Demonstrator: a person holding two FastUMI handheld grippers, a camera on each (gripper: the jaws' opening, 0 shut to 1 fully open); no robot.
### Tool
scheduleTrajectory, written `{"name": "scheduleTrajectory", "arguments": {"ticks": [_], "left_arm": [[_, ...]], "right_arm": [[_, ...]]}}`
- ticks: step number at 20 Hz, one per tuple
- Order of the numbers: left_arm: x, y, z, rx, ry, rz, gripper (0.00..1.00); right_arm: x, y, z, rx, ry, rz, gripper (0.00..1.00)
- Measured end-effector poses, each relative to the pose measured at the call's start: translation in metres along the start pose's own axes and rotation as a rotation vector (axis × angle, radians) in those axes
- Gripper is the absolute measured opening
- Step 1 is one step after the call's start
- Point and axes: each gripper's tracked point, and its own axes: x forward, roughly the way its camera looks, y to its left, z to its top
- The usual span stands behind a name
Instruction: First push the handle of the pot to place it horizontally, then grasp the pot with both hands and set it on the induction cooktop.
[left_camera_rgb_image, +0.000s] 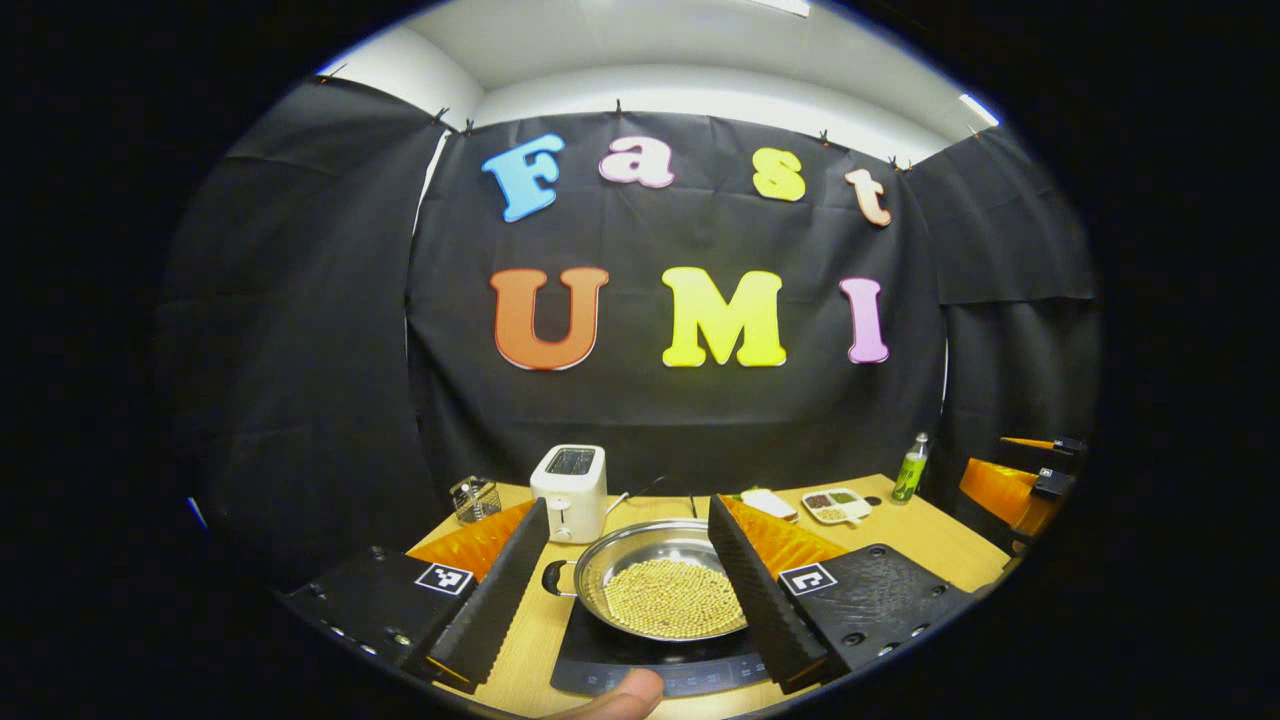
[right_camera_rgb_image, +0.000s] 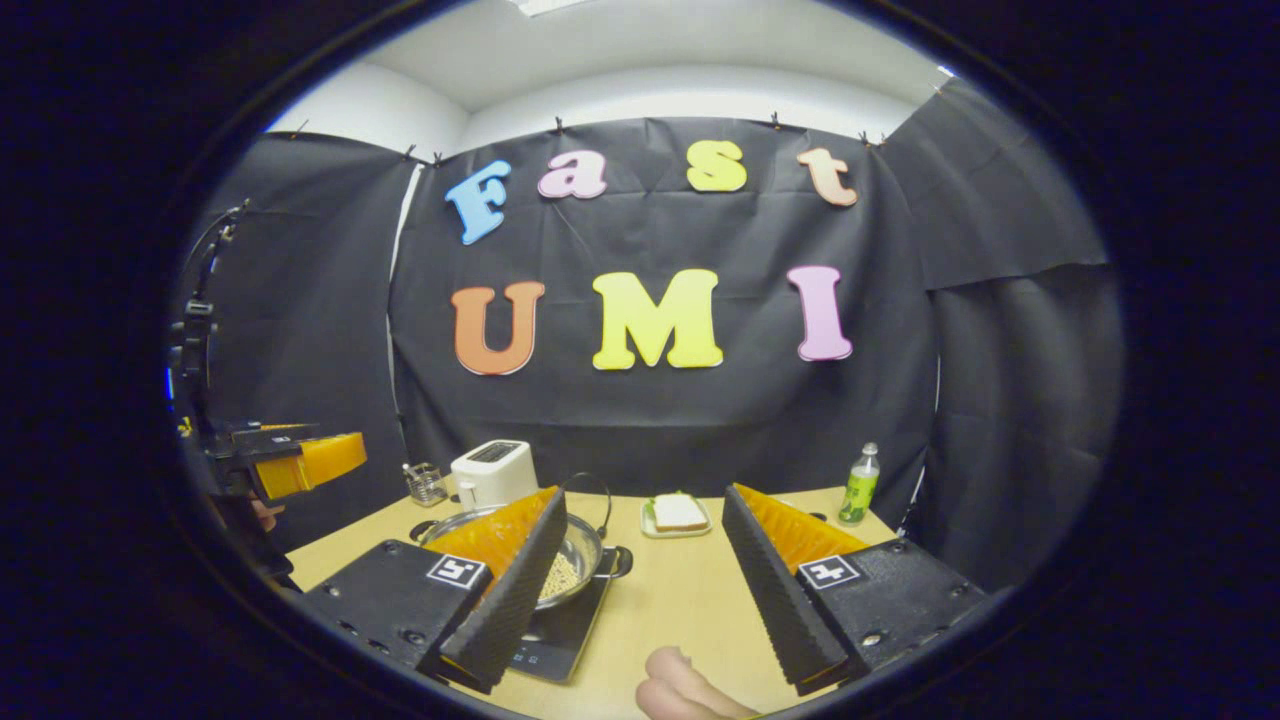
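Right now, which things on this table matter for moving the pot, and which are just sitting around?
For the job:
pot of beans, already on the induction cooktop
left tool, open
right tool, open

Lying about:
toaster
green bottle
sandwich plate
divided dish
glass jar

Pot (right_camera_rgb_image: 570, 560) half hidden behind a claw finger (right_camera_rgb_image: 505, 590); small dish contents (left_camera_rgb_image: 835, 503) too small to tell.
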Motion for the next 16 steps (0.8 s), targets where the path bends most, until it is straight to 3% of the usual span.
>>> {"name": "scheduleTrajectory", "arguments": {"ticks": [6, 16], "left_arm": [[-0.048, -0.031, 0.035, 0.042, -0.097, 0.013, 0.95], [-0.106, -0.076, 0.055, 0.078, -0.238, -0.002, 0.96]], "right_arm": [[-0.061, -0.013, 0.041, -0.018, -0.093, -0.027, 0.97], [-0.12, -0.031, 0.048, 0.007, -0.17, -0.042, 0.99]]}}
